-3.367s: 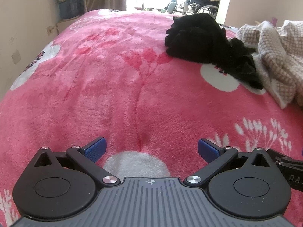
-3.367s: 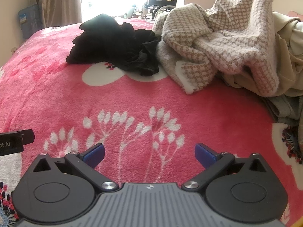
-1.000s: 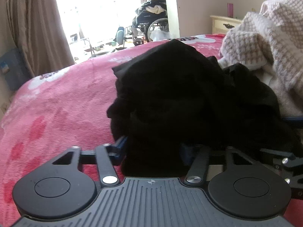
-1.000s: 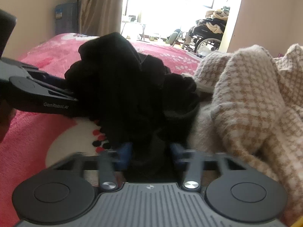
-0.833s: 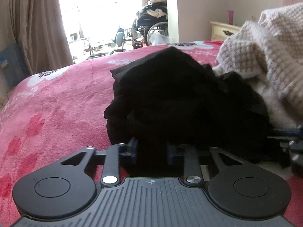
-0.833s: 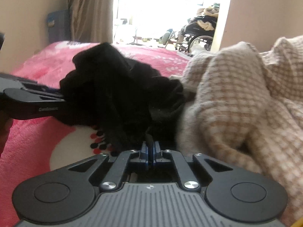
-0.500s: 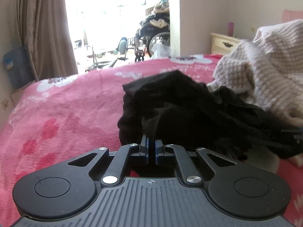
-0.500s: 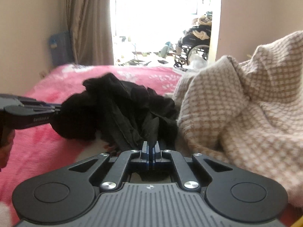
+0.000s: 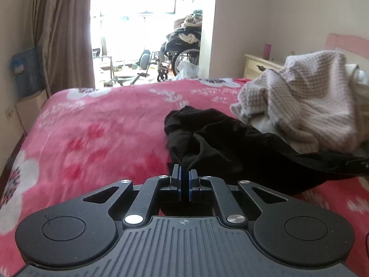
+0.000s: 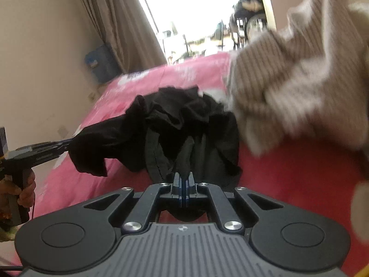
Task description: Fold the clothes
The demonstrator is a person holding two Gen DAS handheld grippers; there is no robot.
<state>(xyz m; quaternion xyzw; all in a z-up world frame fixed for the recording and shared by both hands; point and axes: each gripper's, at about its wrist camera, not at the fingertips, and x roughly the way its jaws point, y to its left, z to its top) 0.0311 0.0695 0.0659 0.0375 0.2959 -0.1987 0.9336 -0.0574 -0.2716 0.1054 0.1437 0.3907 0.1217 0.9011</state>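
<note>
**Two tools clamped on one black garment beside the knit pile**

One black garment (image 9: 221,143) lay bunched on the pink floral bed (image 9: 96,138), at about 1 o'clock from the left tool (image 9: 184,180). That tool's blue pads were together, pinching a fold of the black cloth at its near edge. The right tool (image 10: 184,184) was likewise clamped on a twisted strand of the same garment (image 10: 184,124), which stretched between the two grips; part of it hung clear of the bed toward 9 o'clock in the right wrist view, where the left tool (image 10: 69,144) and the hand (image 10: 25,191) carrying it showed at the frame edge.

Crowding the garment at 2 o'clock was one checked beige knit (image 9: 306,106), heaped high and touching the black cloth along its far side; in the right wrist view the knit (image 10: 299,80) was blurred and filled the upper right. Paler cloth (image 9: 359,78) lay behind it, its count unclear.

Beyond the bed, at 12 o'clock, one wheelchair (image 9: 180,53) piled with clothing stood in a bright doorway. One brown curtain (image 9: 62,32) hung at 10 o'clock, with one blue box (image 9: 25,71) beside it. One cream nightstand (image 9: 260,67) stood at 1 o'clock, carrying one small pink cup (image 9: 267,50).
</note>
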